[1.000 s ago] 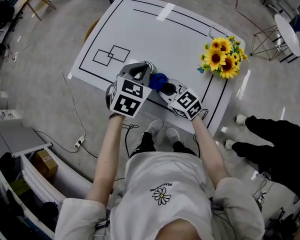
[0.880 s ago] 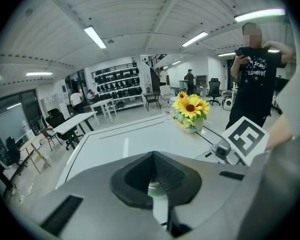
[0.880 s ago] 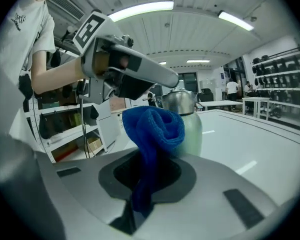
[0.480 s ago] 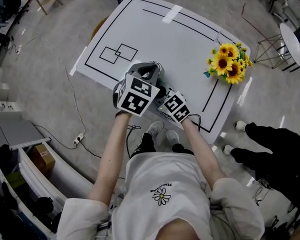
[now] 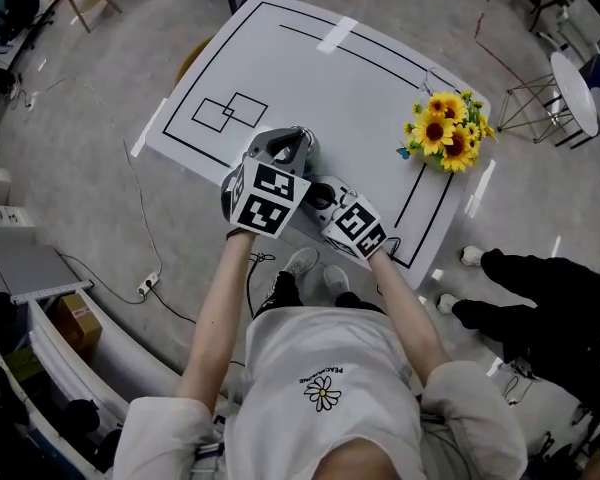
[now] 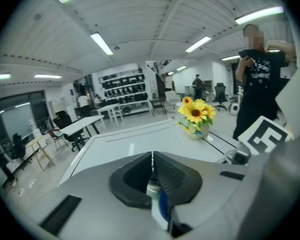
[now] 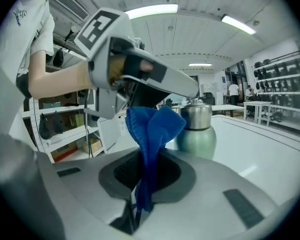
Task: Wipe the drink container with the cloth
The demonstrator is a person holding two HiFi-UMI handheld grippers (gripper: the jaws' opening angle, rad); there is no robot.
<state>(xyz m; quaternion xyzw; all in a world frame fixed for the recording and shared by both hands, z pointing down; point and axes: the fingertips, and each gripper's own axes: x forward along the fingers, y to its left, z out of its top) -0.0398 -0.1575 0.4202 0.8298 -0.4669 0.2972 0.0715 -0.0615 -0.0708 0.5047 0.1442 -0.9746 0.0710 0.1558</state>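
Note:
The drink container (image 7: 196,130) is a green bottle with a steel cap, standing near the white table's (image 5: 310,78) front edge. My left gripper (image 5: 288,148) reaches down on its top. In the left gripper view the jaws (image 6: 152,159) are shut, with the steel cap pinched low between the pads. My right gripper (image 7: 149,159) is shut on a blue cloth (image 7: 152,129), which stands up bunched beside the bottle's left flank. In the head view the right gripper (image 5: 325,200) sits close against the left one, and the cloth is hidden under them.
A vase of sunflowers (image 5: 443,123) stands at the table's right side. A person in black (image 5: 550,308) stands to the right of the table. Shelving with boxes (image 5: 70,323) runs along the floor at the left, and a cable (image 5: 145,228) lies by the table.
The right gripper has moved left and in against the left gripper. The blue cloth, plain in the head view a second ago, is now covered by the grippers.

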